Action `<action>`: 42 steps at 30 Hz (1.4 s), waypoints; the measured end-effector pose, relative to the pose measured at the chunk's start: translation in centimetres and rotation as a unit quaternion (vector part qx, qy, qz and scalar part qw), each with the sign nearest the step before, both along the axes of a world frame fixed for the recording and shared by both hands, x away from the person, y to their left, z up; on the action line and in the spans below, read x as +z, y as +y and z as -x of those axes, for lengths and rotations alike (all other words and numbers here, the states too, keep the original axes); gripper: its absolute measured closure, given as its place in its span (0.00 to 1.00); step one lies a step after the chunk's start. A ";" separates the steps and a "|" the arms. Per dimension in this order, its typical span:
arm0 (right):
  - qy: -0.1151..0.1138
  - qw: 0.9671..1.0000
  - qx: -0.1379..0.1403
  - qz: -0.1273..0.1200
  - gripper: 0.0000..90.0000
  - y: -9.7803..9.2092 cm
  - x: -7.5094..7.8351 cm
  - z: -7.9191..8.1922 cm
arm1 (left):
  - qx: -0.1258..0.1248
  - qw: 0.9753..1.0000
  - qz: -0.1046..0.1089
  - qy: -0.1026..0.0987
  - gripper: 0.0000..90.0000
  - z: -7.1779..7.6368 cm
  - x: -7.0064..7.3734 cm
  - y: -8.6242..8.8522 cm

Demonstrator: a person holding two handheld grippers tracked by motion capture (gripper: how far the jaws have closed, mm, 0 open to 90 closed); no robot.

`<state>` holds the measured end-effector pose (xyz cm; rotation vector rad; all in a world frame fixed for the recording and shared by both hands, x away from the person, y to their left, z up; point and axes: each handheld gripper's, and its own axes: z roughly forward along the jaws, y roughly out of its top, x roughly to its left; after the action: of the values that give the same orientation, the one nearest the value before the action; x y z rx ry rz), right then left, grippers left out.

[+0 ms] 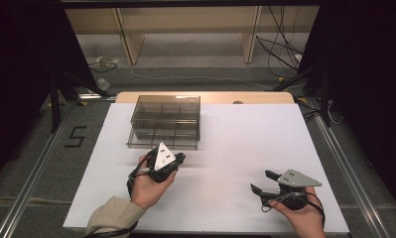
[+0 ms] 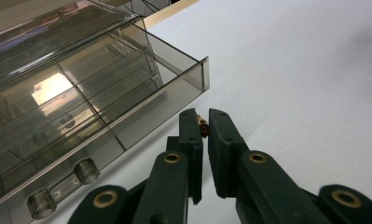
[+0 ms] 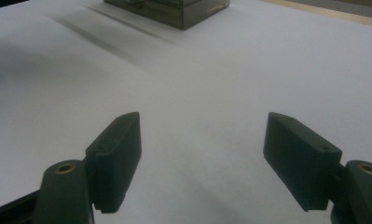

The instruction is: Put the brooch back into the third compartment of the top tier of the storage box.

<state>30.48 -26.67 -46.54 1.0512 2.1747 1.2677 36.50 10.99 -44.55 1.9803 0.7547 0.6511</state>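
At the lower left of the high view, the left gripper [image 1: 178, 159] is black under a grey three-cornered plate, gripped by a hand in a beige sleeve [image 1: 110, 214]. The right gripper [image 1: 265, 182], lower right, matches, trailing a black cable. Brass-ringed pivots mark the black jaws.

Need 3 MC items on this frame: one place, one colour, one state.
1. Where is the drawer box?
A. rear left of the white sheet
B. near right corner
C. on the floor

2. Tint of the box?
A. red
B. smoky grey-brown
C. bright green

3. State of the right tongs?
A. shut
B. open
C. clamped on the box

Key: 1 A, the high view shows it ahead of the left tongs; 2 B, its clear walls look smoky; 3 B, the jaws stand wide apart.
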 end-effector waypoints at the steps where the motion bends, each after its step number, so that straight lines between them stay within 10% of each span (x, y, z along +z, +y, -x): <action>1: -0.001 1.000 0.000 0.000 0.32 0.0 0.0 0.0 | -0.001 1.000 -0.001 0.001 0.94 0.0 0.0 0.0; 42: 0.000 1.000 0.000 -0.002 0.32 0.0 0.0 0.0 | -0.001 1.000 0.004 -0.003 0.94 -0.4 0.4 -0.2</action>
<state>30.49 -26.65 -46.55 1.0520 2.1724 1.2719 36.90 10.76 -44.13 1.9709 0.7510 0.6529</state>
